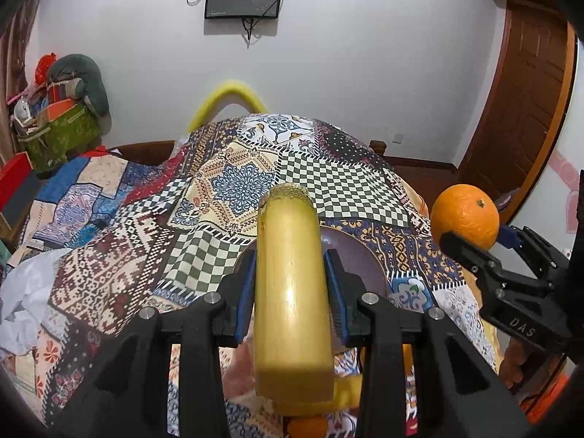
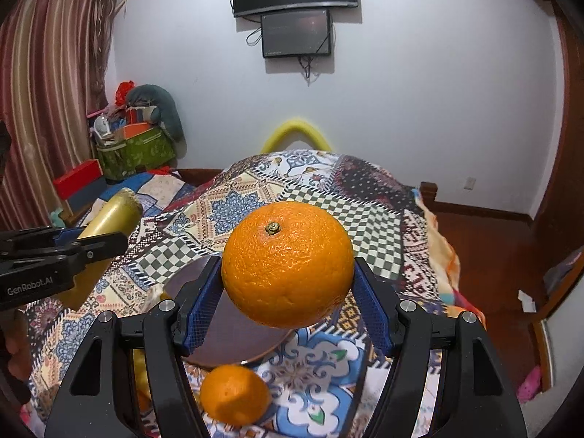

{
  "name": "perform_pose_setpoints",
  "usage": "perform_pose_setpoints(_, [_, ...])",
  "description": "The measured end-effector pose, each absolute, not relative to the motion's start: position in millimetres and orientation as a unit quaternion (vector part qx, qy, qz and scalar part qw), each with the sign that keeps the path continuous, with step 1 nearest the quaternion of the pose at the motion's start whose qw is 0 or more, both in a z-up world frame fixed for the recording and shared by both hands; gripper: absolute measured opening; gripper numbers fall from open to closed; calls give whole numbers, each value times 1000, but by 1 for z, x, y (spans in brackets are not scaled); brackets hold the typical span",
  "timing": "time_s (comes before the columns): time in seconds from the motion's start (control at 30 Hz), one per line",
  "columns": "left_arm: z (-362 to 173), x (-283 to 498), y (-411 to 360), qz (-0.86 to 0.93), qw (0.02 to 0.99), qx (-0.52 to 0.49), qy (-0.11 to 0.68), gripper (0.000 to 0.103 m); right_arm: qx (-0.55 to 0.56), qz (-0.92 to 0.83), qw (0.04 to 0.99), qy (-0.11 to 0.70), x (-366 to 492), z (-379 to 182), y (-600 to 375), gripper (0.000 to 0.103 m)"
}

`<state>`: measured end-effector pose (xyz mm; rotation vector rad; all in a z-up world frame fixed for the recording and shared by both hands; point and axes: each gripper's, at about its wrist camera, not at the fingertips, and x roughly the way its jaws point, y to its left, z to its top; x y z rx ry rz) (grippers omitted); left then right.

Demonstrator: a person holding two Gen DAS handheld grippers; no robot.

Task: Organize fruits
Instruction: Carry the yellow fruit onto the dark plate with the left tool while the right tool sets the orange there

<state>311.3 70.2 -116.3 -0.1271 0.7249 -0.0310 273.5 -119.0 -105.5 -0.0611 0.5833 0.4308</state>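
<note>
Pinching banana [image 1: 290,292] in left jaws, orange [image 2: 287,264] in right, plate [image 2: 233,339] partly hidden.

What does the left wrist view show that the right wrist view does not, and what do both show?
Only the left wrist view shows the left gripper from behind, its jaws shut on the banana, and white cloth at the table's left edge.

Only the right wrist view shows the striped curtain, a clear second orange lying on the cloth near the plate, and the right gripper's blue pads squeezing the held orange.

Both show the banana, the held orange, the brown plate, the patchwork cloth and the wall screens.
</note>
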Motion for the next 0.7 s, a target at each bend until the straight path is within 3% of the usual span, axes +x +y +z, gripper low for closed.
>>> perform_pose_setpoints(0.7, [-187,411,77,-16,897,-58,439,36,-74,238,892,377,353,-167,-81,66])
